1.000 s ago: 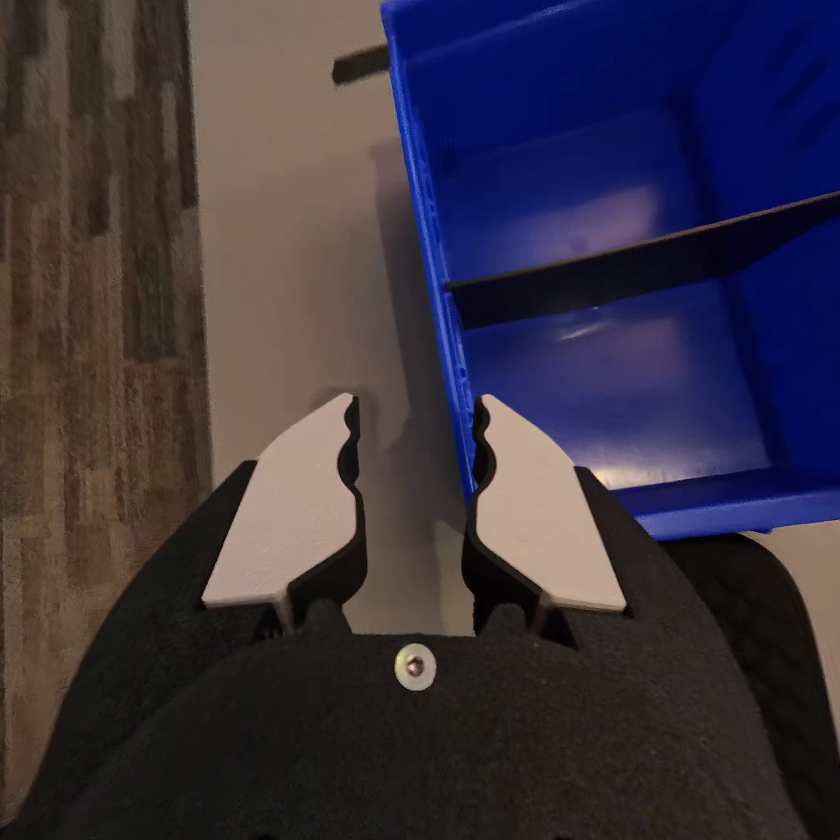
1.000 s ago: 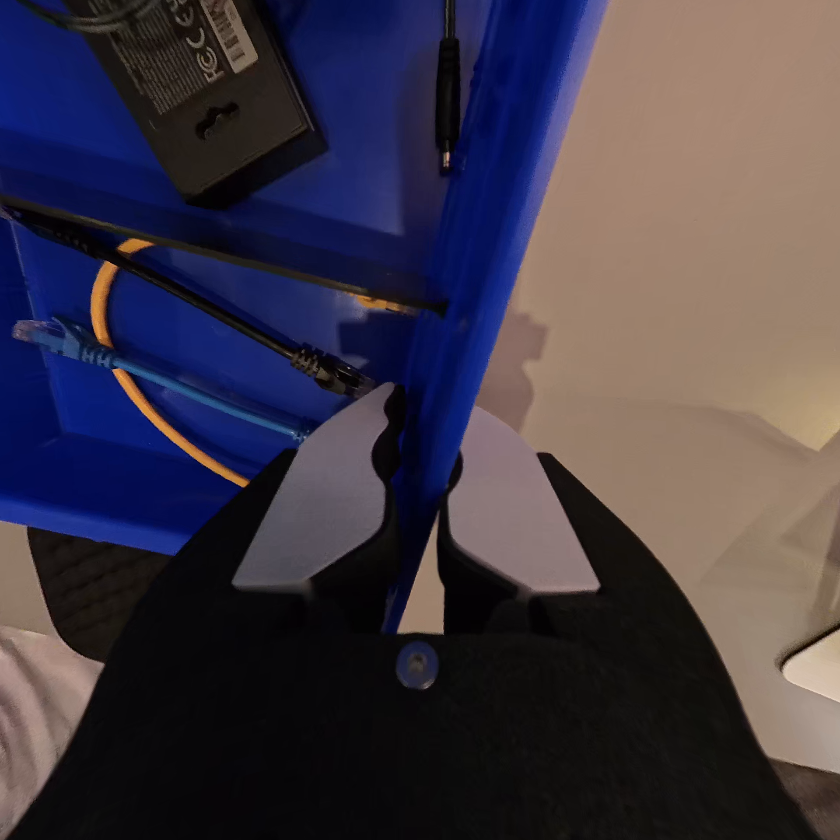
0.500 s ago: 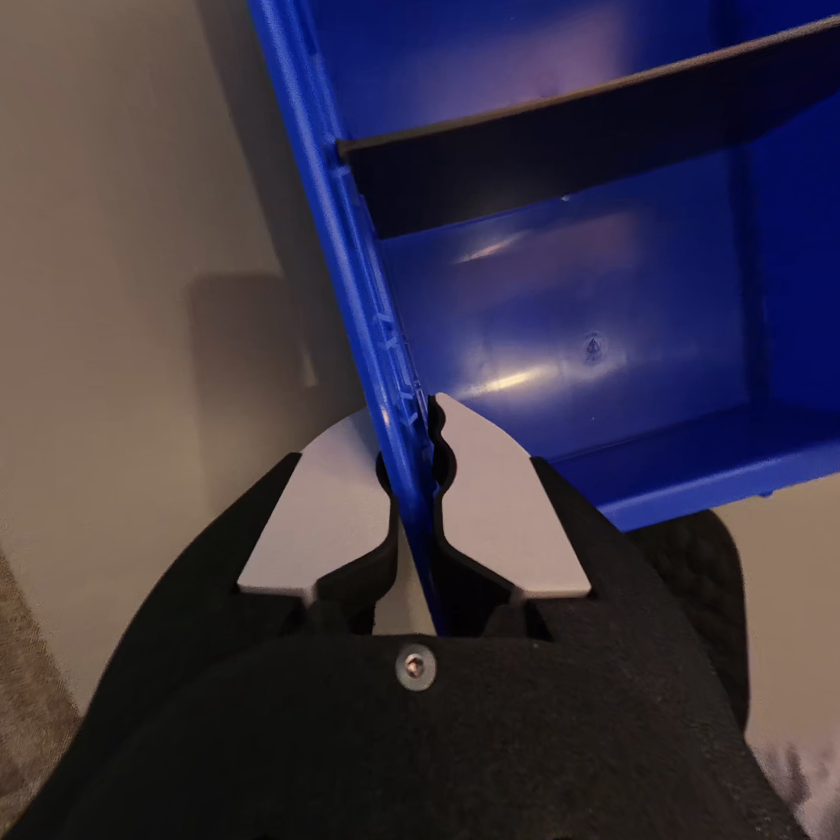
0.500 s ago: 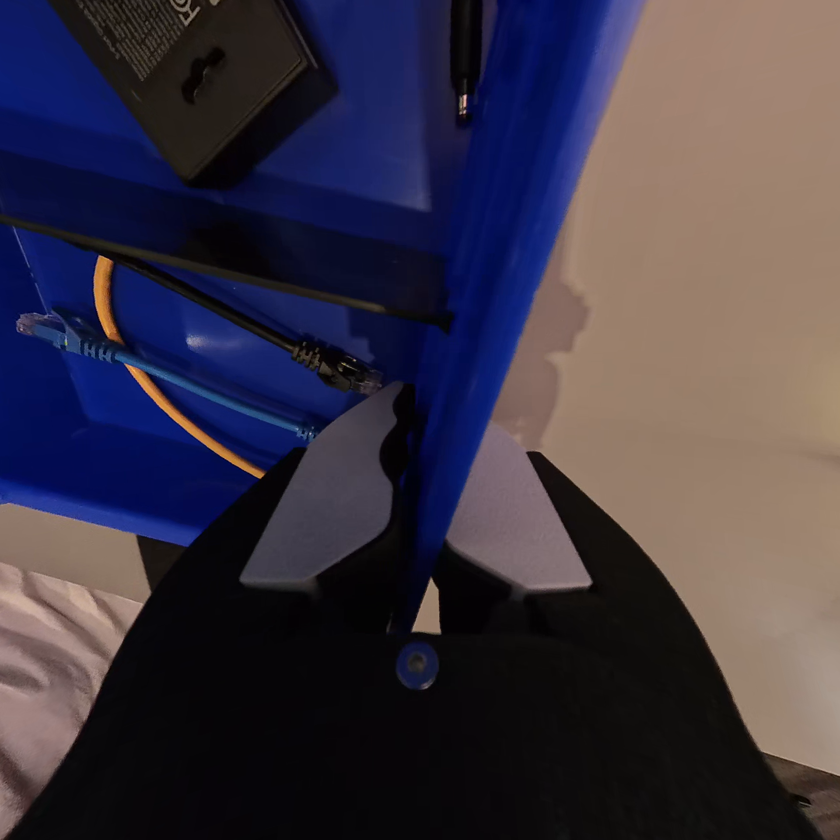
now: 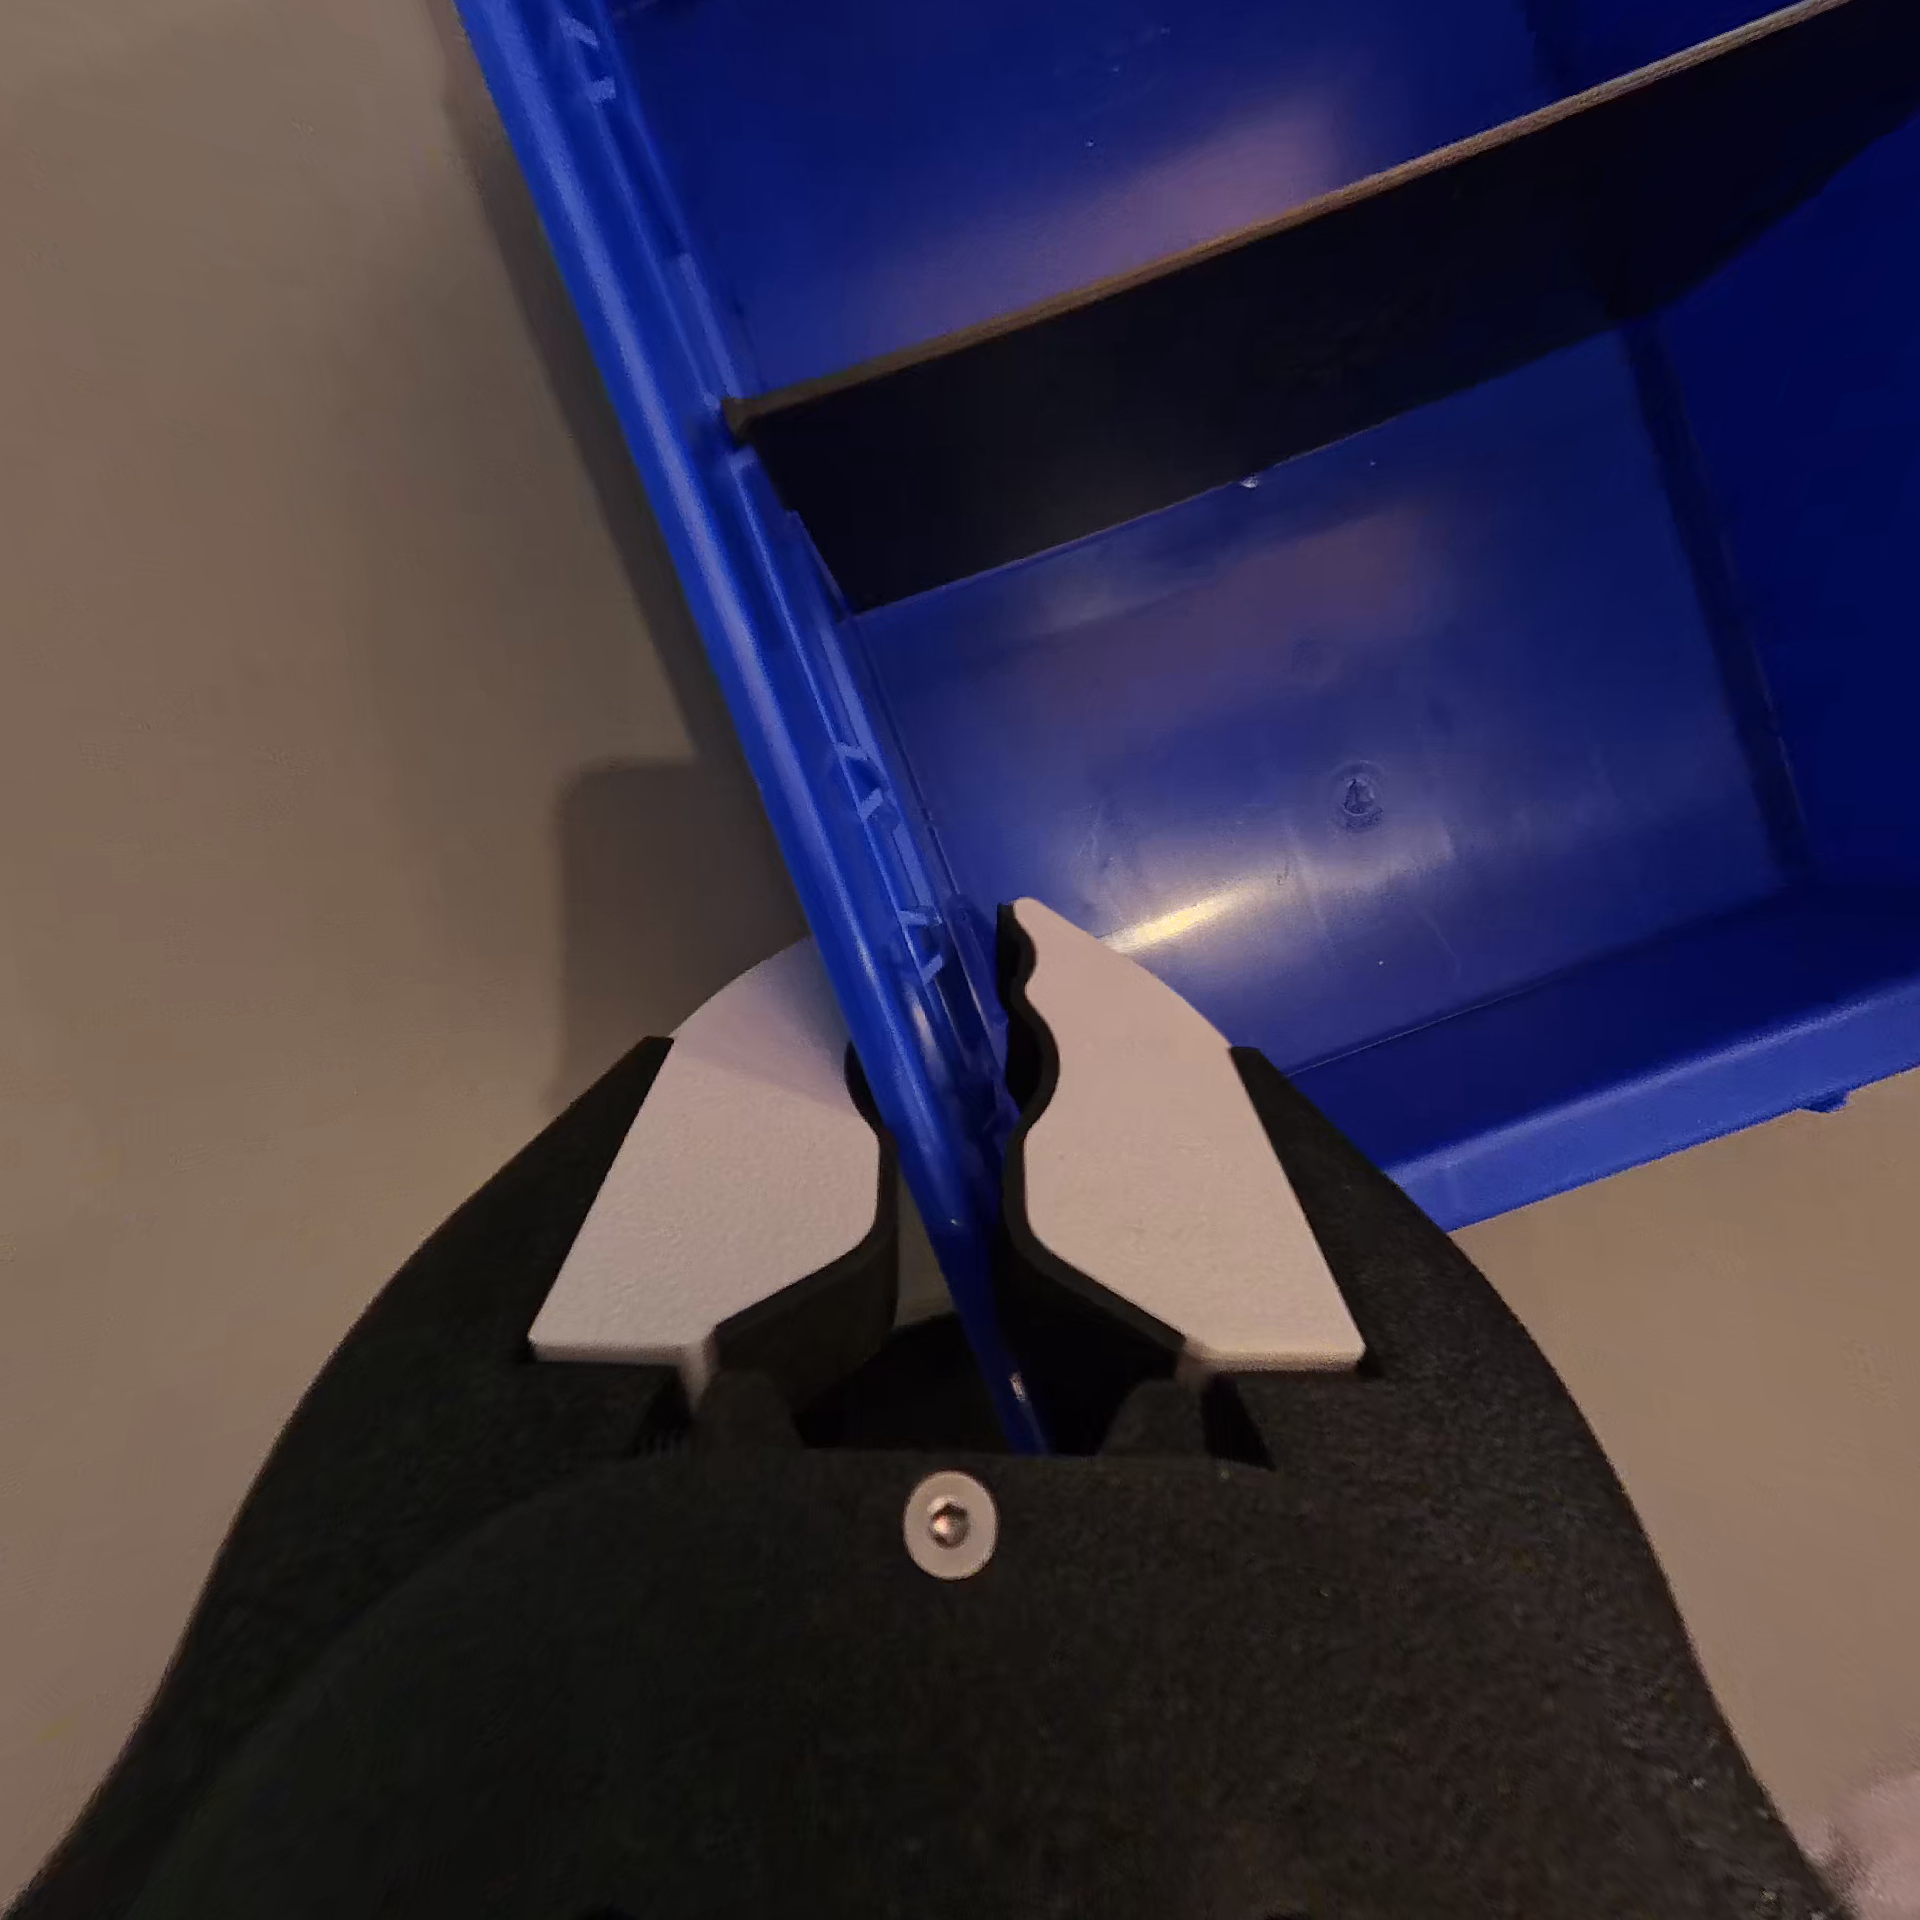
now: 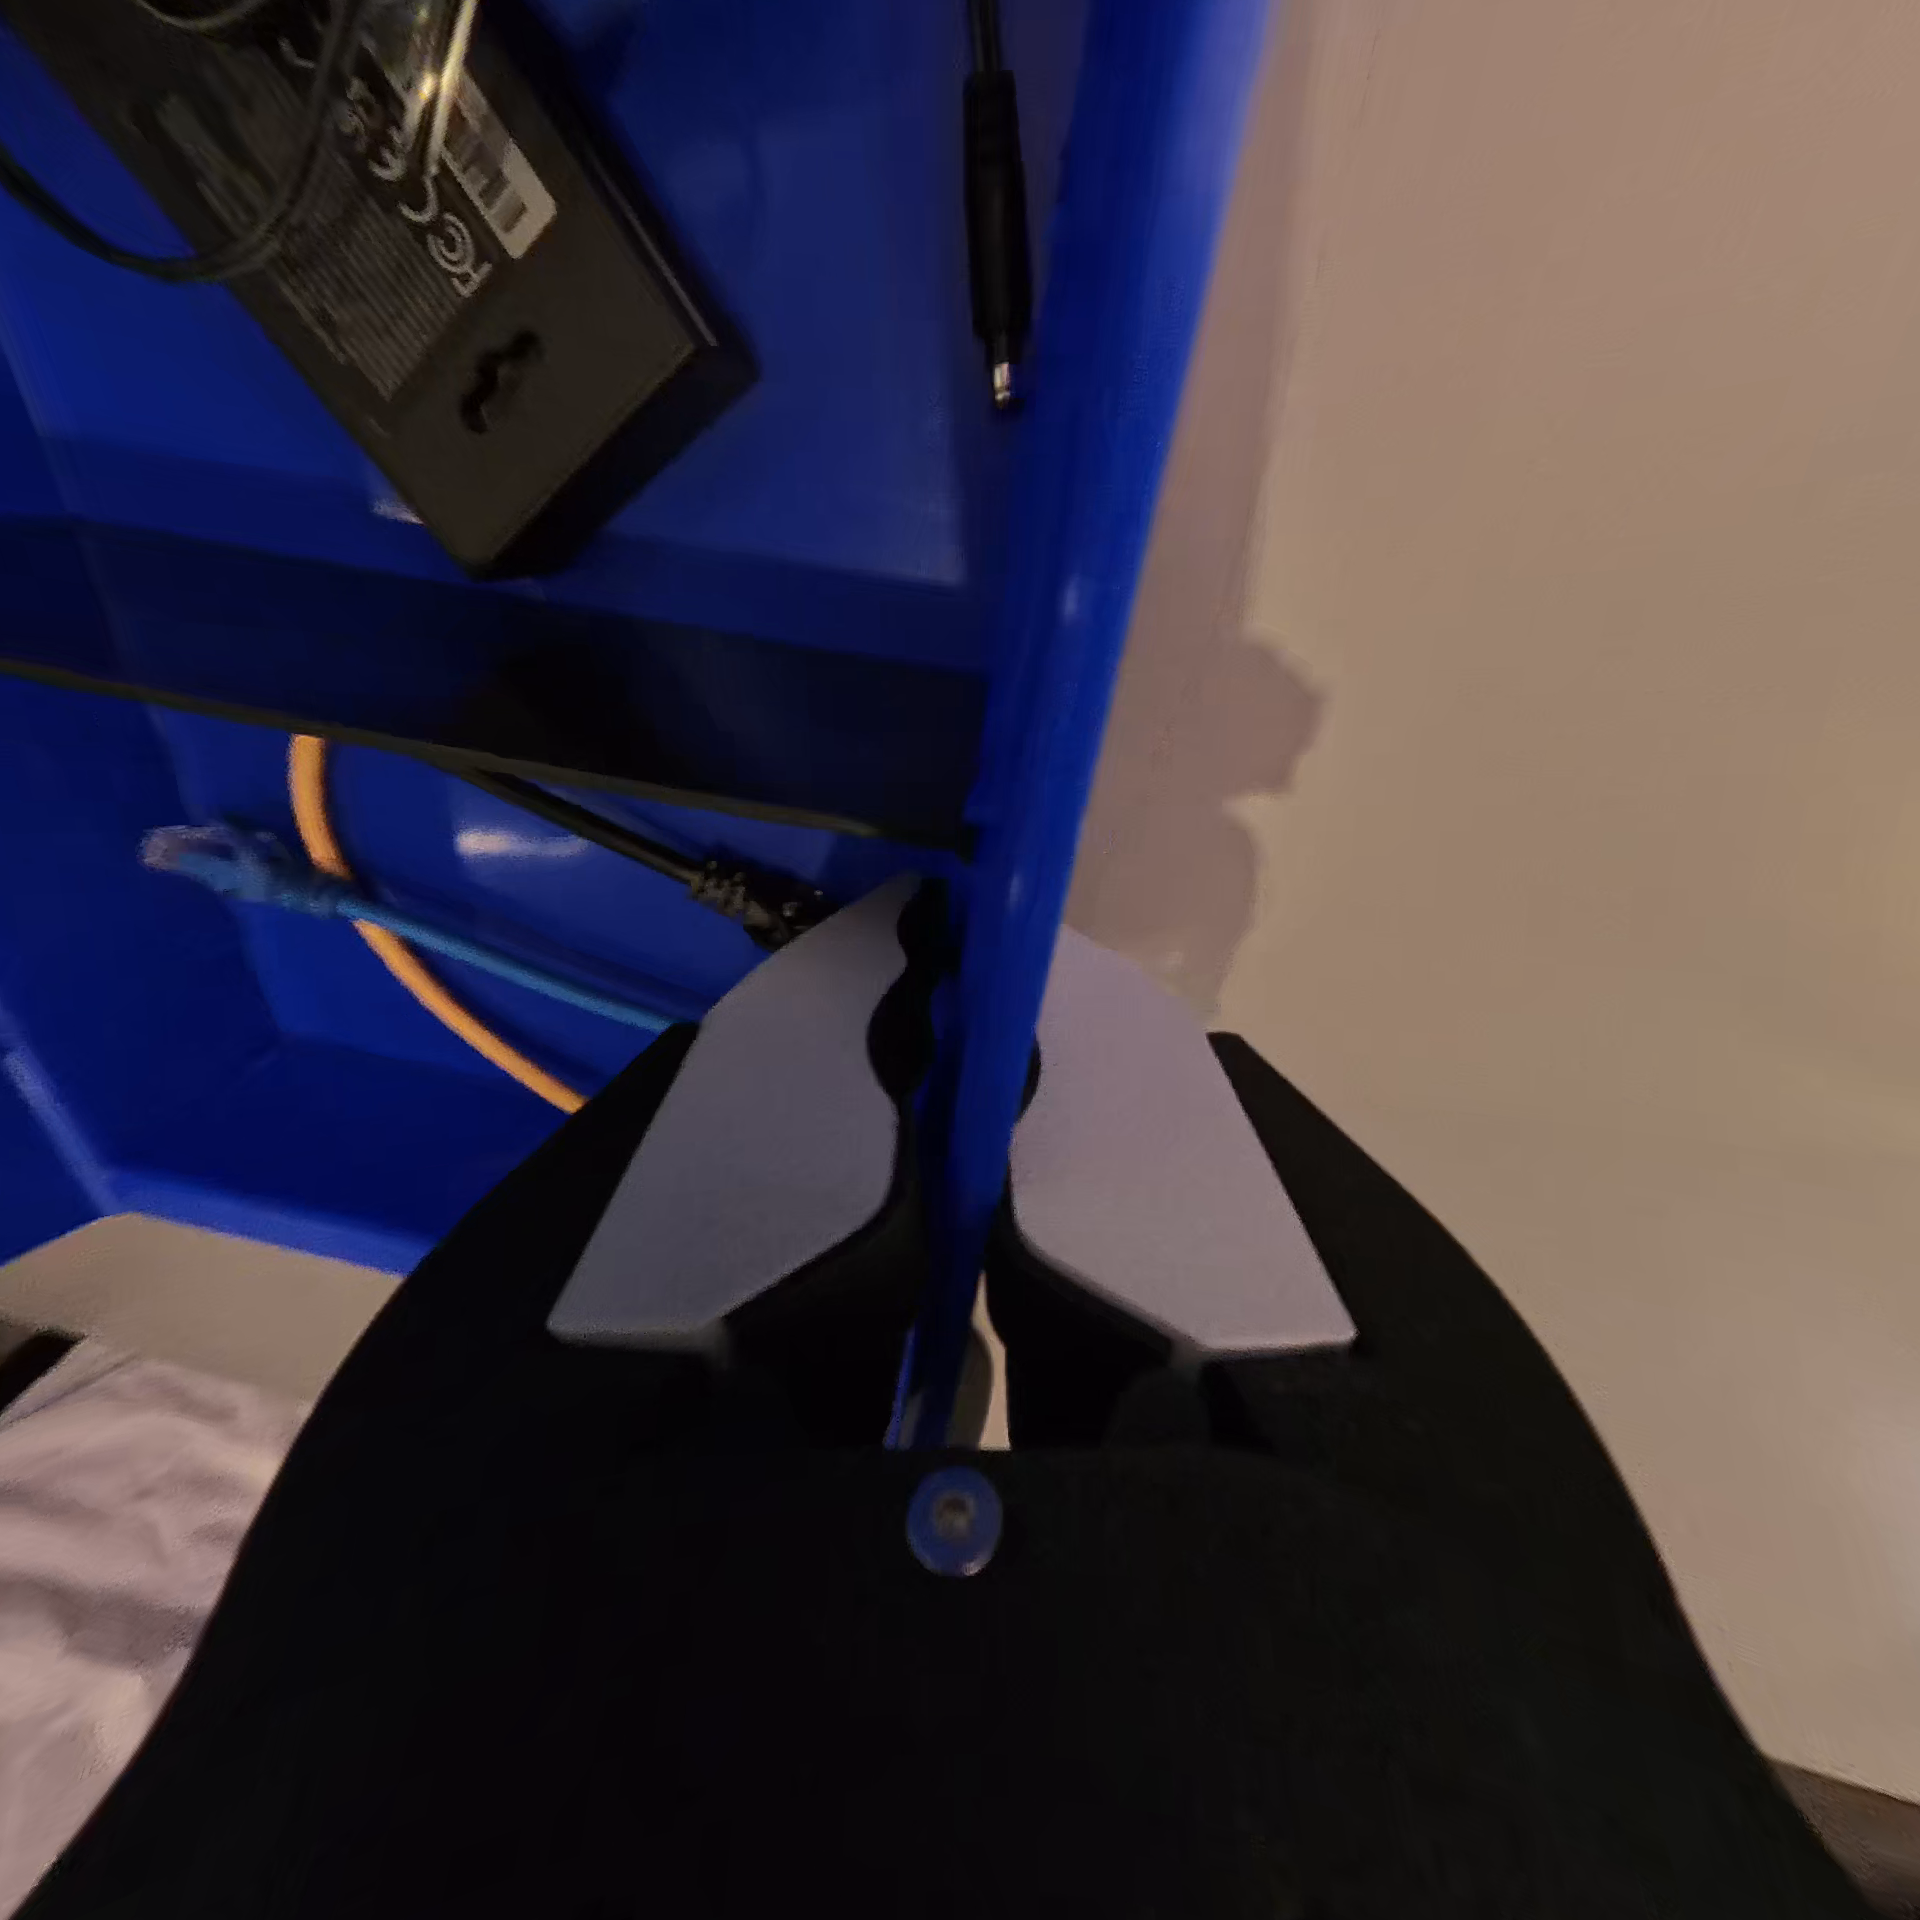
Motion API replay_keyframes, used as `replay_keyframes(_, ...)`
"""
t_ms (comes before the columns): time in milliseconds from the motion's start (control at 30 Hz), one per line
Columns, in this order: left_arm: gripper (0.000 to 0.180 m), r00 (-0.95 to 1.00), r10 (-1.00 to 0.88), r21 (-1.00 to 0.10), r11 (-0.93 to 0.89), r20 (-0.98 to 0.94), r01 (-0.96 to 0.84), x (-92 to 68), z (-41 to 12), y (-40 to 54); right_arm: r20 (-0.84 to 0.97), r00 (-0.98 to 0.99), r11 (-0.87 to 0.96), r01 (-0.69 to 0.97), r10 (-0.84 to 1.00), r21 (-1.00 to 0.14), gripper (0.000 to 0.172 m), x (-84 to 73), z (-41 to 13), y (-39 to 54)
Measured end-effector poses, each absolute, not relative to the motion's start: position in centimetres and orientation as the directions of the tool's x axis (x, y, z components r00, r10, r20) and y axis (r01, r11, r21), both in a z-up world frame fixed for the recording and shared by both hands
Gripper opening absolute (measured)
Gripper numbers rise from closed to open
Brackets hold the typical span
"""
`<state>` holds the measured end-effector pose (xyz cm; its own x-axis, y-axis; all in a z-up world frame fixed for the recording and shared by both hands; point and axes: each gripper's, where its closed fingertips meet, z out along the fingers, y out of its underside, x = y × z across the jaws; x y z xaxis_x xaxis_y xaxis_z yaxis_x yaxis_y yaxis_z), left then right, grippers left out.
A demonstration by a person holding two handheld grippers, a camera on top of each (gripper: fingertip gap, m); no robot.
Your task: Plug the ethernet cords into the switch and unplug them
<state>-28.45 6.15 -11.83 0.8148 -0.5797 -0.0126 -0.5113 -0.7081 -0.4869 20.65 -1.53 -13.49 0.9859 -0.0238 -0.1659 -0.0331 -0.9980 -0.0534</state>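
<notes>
Both tools grip the blue bin: the left tool (image 5: 940, 1049) clamped on one side wall (image 5: 727, 582), the right tool (image 6: 971, 997) on the opposite wall (image 6: 1101, 520). Keeping it level should stop the contents sliding. Beyond the bin's black divider (image 6: 520, 665), the switch (image 6: 416, 260) lies diagonally; the ethernet cords (image 6: 468, 940) lie nearer, across the bin.

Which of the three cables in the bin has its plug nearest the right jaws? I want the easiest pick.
The black ethernet cable: its plug lies right beside the right gripper. The blue cable's plug lies farther left; the orange cable shows none.
</notes>
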Motion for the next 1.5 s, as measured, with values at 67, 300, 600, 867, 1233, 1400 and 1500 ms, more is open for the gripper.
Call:
replay_keyframes(67,0.020,0.807,-0.591,-0.501,-0.700,0.006,-0.509,-27.1,-11.8,5.5,-0.163,0.987,-0.998,-0.025,-0.015,-0.059,0.005,21.0,-13.6,-1.5)
replay_keyframes(300,0.049,0.775,-0.629,-0.577,-0.612,-0.059,-0.541,-26.1,-8.4,4.0,-0.139,0.990,-0.997,0.029,0.039,-0.075,0.005,22.1,-13.0,-1.5)
replay_keyframes(600,0.049,0.739,-0.643,-0.706,-0.428,-0.201,-0.564,-29.7,0.0,2.3,-0.094,0.990,-0.994,0.104,0.107,-0.042,0.005,23.4,-10.7,-2.2)
replay_keyframes(867,0.048,0.804,-0.527,-0.730,-0.431,-0.273,-0.530,-39.1,3.9,2.8,-0.072,0.989,-0.988,0.125,0.132,-0.090,0.005,21.0,-2.3,-1.6)
replay_keyframes(1233,0.048,0.864,-0.446,-0.752,-0.481,-0.234,-0.451,-47.1,3.9,0.5,-0.159,0.926,-0.934,0.318,0.344,-0.165,0.005,-2.4,7.3,8.5)
replay_keyframes(1400,0.048,0.891,-0.401,-0.742,-0.526,-0.215,-0.415,-51.6,3.0,-1.3,-0.281,0.854,-0.896,0.388,0.437,-0.214,0.005,-16.7,5.9,12.7)
replay_keyframes(1500,0.048,0.905,-0.367,-0.743,-0.541,-0.213,-0.394,-54.3,3.0,-2.2,-0.295,0.832,-0.881,0.420,0.470,-0.219,0.005,-23.6,3.9,14.2)
